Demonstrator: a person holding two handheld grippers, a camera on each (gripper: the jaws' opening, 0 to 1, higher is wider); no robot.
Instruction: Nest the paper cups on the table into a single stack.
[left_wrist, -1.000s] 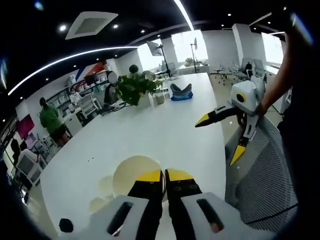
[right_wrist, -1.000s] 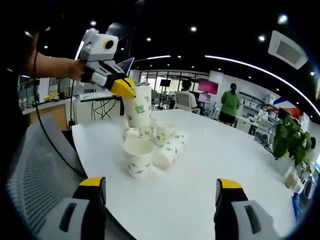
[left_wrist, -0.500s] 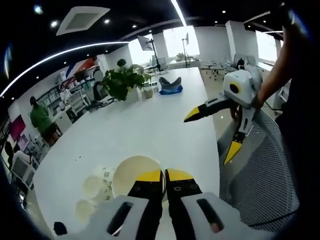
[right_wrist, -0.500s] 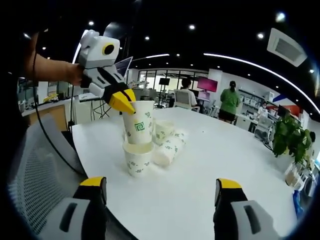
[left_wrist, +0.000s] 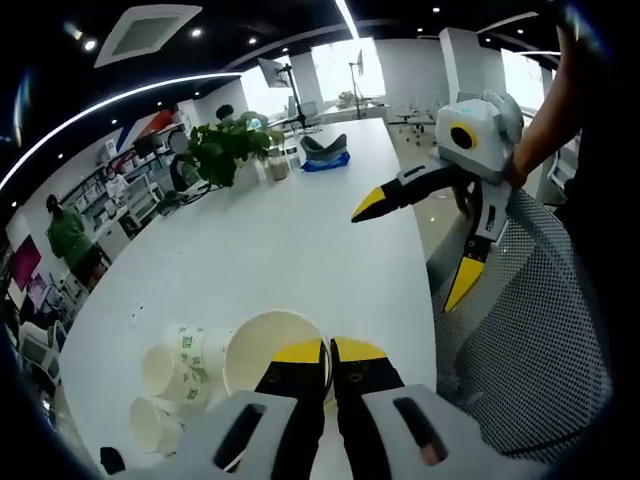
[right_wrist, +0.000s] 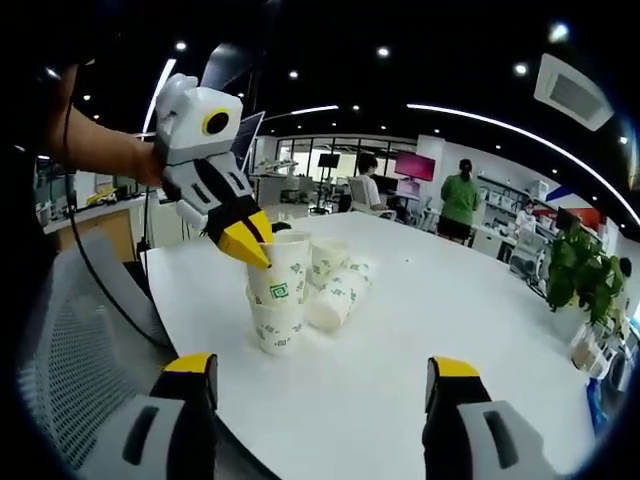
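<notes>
The left tool (right_wrist: 245, 245) pinches the rim of a white paper cup with a green logo (right_wrist: 281, 282), seating it in another upright cup (right_wrist: 277, 325) on the white worktop (right_wrist: 420, 310). More loose cups (right_wrist: 338, 290) lie just behind, and the right tool (right_wrist: 315, 385) waits nearby with jaws wide apart, likely free for the next cup.

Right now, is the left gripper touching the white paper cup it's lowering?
Touching: the right gripper view shows the left gripper closed on the white paper cup's rim, the cup nested in another.

Bright ceiling strip lights (left_wrist: 150, 95), fisheye-warped edges.
</notes>
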